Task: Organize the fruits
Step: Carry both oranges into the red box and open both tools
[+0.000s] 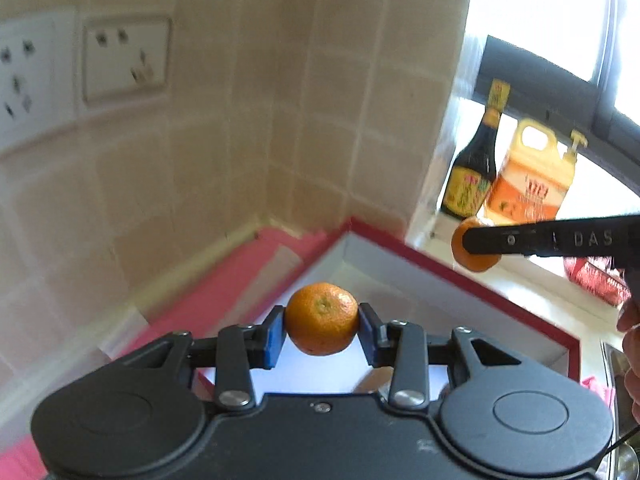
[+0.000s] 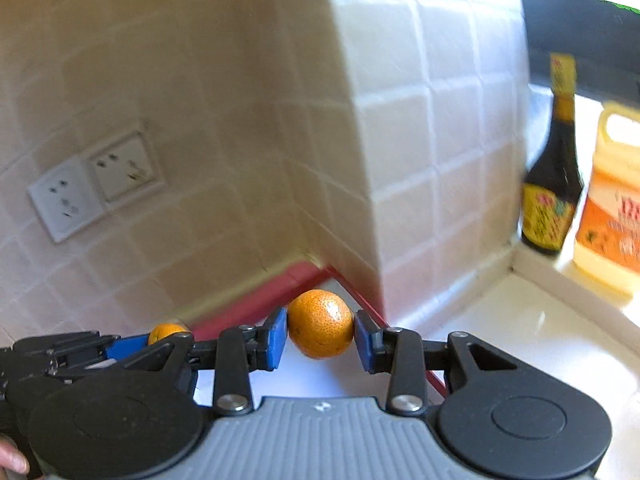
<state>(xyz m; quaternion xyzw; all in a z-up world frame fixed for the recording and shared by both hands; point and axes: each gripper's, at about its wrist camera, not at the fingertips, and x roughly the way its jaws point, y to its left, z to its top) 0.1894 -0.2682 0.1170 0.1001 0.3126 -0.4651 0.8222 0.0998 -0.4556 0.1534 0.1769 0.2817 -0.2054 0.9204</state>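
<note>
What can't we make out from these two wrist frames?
- Floor of the red-rimmed box, left wrist view: near part hidden behind the left gripper and its tangerine; other contents unknown.
- Second tangerine: the right gripper finger covers most of it in the left wrist view.
- Dark bottle and yellow jug labels: motion-blurred; jug cut by the right wrist frame edge.
- Red mesh item, left wrist view: blurred, partly hidden.

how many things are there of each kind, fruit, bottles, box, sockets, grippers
Oranges: 2, one in the left gripper, one in the right gripper
Bottles: 2, a dark bottle and a yellow jug
Box: 1, red-rimmed
Sockets: 2
Grippers: 2
Total: 9
</note>
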